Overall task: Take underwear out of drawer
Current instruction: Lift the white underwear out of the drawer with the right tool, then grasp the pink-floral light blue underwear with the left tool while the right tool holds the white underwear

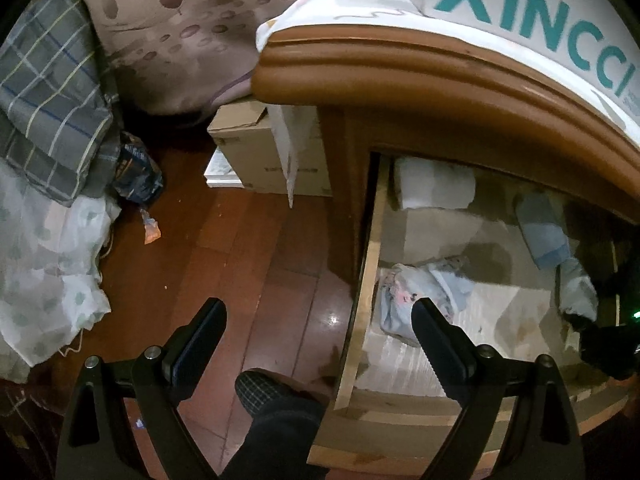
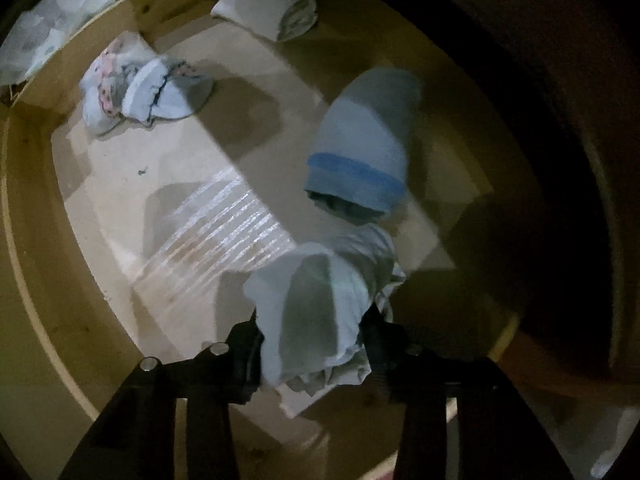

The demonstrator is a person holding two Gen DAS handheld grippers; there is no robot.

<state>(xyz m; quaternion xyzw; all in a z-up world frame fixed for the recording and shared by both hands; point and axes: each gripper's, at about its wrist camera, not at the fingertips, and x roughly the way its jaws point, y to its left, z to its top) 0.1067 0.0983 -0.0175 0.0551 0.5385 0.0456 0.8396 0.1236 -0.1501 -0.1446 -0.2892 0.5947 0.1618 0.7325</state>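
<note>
Pale raw-wood drawer [image 2: 36, 216] looks matt and unfinished, soft pale-blue cotton underwear [image 2: 320, 312] is bunched cloth, dark reddish wooden floor [image 1: 256, 248] is glossy, and brown cardboard box [image 1: 244, 148] dull.

Drawer [image 2: 36, 240]: rolled underwear [image 2: 360, 152] mid-floor, folded cloth [image 2: 272, 6] at far wall, crumpled pair [image 2: 140, 88] in far-left corner.
</note>
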